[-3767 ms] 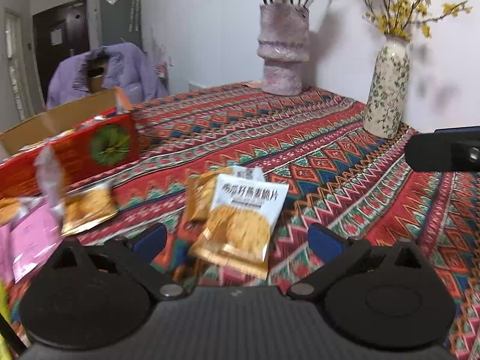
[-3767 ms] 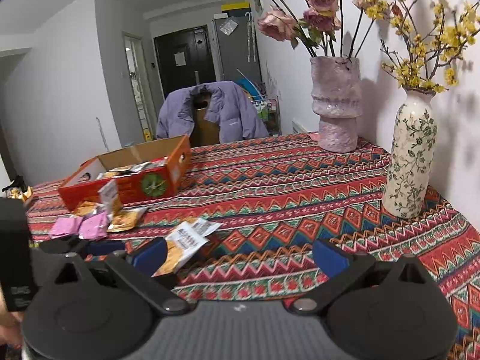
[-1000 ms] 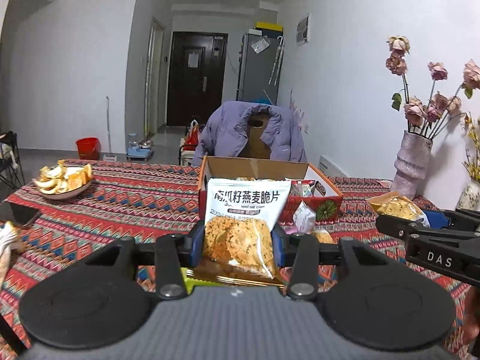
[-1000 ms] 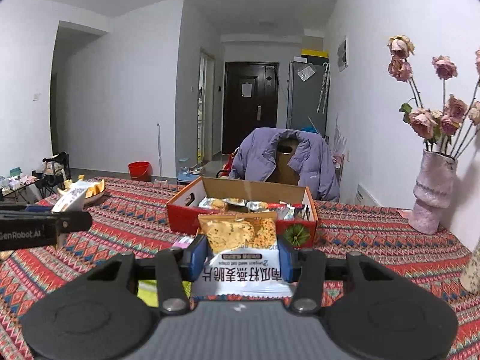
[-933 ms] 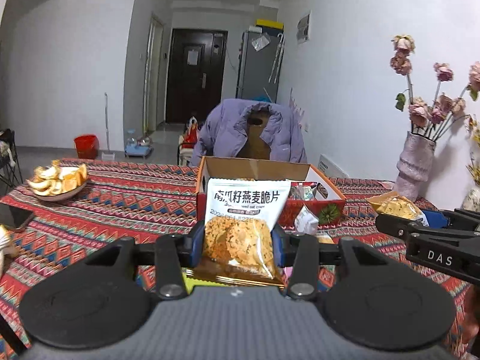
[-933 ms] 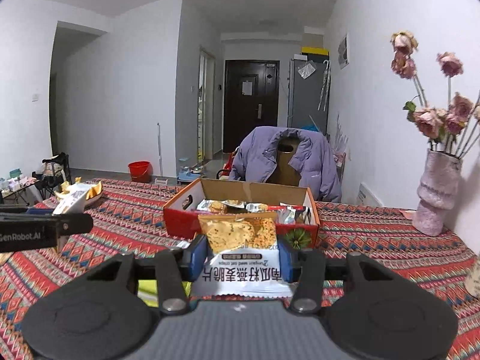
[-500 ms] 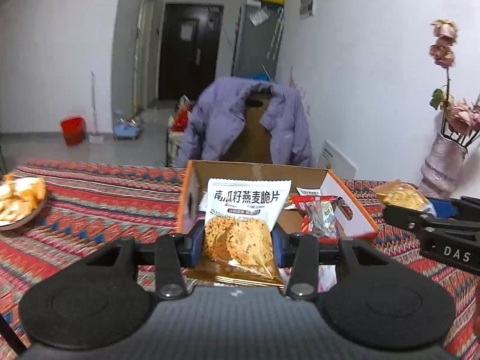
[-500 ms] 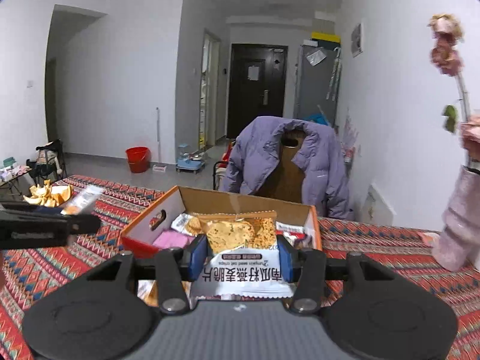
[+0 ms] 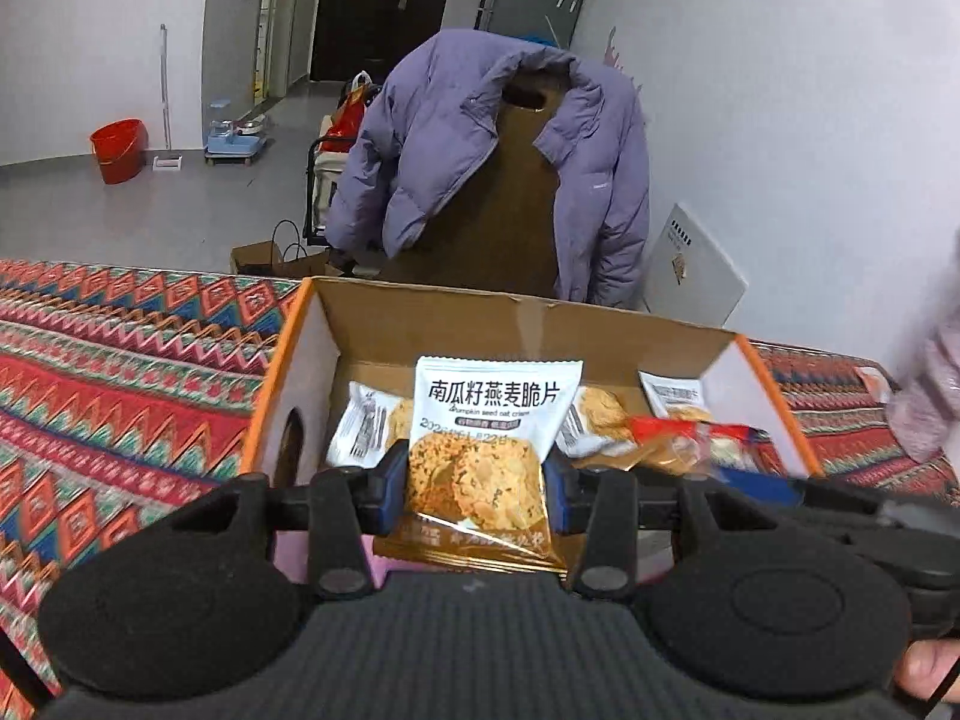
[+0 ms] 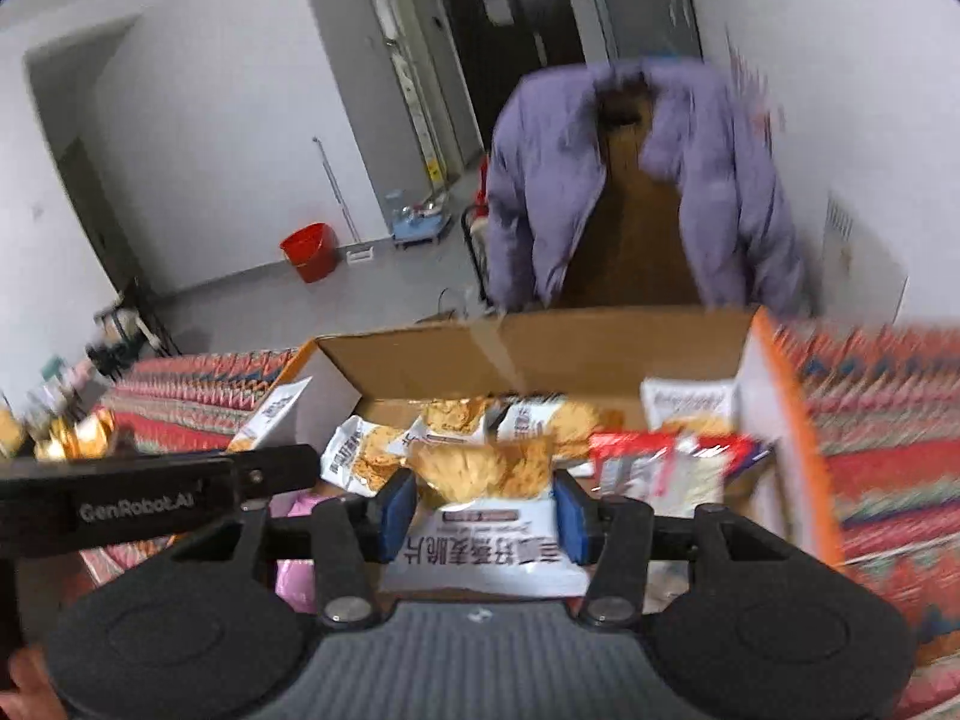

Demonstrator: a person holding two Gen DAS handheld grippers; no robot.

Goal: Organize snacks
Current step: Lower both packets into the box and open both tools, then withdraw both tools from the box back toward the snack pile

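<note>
My left gripper point(image 9: 477, 495) is shut on an oat crisp packet point(image 9: 483, 450), held upright over the near edge of the open cardboard box point(image 9: 384, 318). My right gripper point(image 10: 485, 507) is shut on a second oat crisp packet point(image 10: 486, 516), held upside down just in front of the same box point(image 10: 600, 354). Several snack packets point(image 10: 366, 456) lie inside the box, with a red-edged packet point(image 10: 666, 468) at its right. The right gripper's body shows at the right of the left wrist view point(image 9: 840, 510).
The box stands on a table with a red patterned cloth point(image 9: 120, 372). A chair with a purple jacket point(image 9: 498, 144) stands behind the box. A pink vase point(image 9: 936, 396) is at the right. A red bucket point(image 9: 117, 150) sits on the floor.
Both grippers have moved forward with their packets and now hang at the box's near edge, looking down into it. The right wrist view has tilted and blurred.
</note>
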